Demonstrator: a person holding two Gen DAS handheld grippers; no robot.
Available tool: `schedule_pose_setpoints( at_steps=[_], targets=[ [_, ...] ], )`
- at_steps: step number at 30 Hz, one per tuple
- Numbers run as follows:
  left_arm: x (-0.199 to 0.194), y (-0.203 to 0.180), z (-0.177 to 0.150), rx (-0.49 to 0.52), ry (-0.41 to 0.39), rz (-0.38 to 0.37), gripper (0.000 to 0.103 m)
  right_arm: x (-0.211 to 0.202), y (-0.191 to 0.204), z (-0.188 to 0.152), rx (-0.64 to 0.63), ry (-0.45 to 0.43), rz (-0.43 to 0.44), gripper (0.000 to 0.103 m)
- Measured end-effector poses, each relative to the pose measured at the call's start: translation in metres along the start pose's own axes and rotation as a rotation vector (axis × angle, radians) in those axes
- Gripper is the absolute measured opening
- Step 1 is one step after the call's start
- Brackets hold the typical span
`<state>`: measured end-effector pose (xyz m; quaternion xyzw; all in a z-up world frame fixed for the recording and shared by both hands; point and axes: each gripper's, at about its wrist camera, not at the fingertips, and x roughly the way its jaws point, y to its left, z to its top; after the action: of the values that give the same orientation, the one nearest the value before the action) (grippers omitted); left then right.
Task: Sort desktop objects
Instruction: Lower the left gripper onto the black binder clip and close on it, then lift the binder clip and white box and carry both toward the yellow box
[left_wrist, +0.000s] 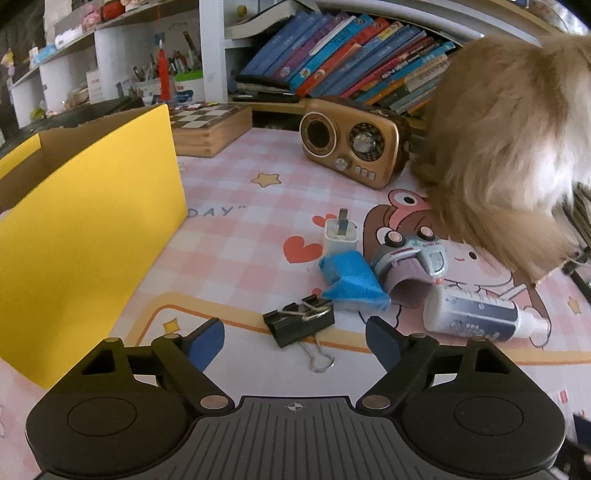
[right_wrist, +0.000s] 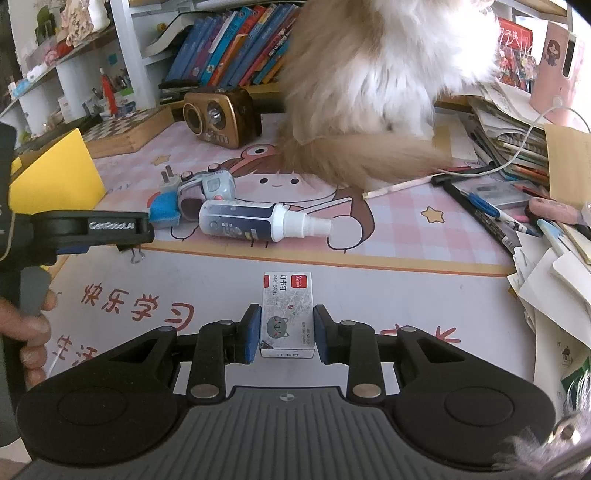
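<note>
My left gripper (left_wrist: 295, 341) is open and empty, just short of a black binder clip (left_wrist: 300, 322) on the pink desk mat. Beyond the clip lie a blue packet (left_wrist: 352, 282), a white plug adapter (left_wrist: 340, 236), a toy car (left_wrist: 410, 258) and a white spray bottle (left_wrist: 476, 317). My right gripper (right_wrist: 284, 332) is shut on a small staple box (right_wrist: 287, 314) with a cat picture, low over the mat. The spray bottle (right_wrist: 255, 221), toy car (right_wrist: 207, 192) and plug (right_wrist: 170, 181) lie further ahead in the right wrist view. The left gripper's side (right_wrist: 92, 229) shows at the left there.
A yellow cardboard box (left_wrist: 88, 236) stands open at the left. A fluffy cat (left_wrist: 509, 147) sits at the back right of the mat. A gold radio (left_wrist: 351, 142), a chess box (left_wrist: 210, 129) and books (left_wrist: 343, 55) line the back. Pens and papers (right_wrist: 517, 206) crowd the right edge.
</note>
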<state>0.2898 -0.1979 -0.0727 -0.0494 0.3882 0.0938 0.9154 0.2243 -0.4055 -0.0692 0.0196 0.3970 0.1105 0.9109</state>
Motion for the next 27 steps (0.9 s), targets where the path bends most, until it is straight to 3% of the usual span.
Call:
schedule_pose_setpoints(
  at_steps=[4, 10, 12, 21, 27],
  targets=[
    [0.009, -0.003, 0.003, -0.024, 0.004, 0.020, 0.082, 0.000, -0.001, -0.001, -0.002, 0.006, 0.000, 0.028],
    [0.018, -0.007, 0.003, -0.023, 0.018, 0.076, 0.064, -0.002, -0.005, -0.002, 0.000, 0.009, -0.007, 0.028],
    [0.017, -0.008, 0.003, -0.015, 0.010, 0.069, 0.045, -0.003, -0.007, -0.002, 0.005, 0.008, -0.010, 0.028],
    [-0.001, 0.017, 0.000, -0.026, 0.005, 0.017, 0.045, -0.005, 0.000, -0.002, -0.006, 0.003, 0.008, 0.028],
    [-0.037, 0.030, -0.003, 0.048, -0.054, -0.070, 0.045, -0.004, 0.011, -0.002, -0.017, 0.005, 0.028, 0.028]
  ],
)
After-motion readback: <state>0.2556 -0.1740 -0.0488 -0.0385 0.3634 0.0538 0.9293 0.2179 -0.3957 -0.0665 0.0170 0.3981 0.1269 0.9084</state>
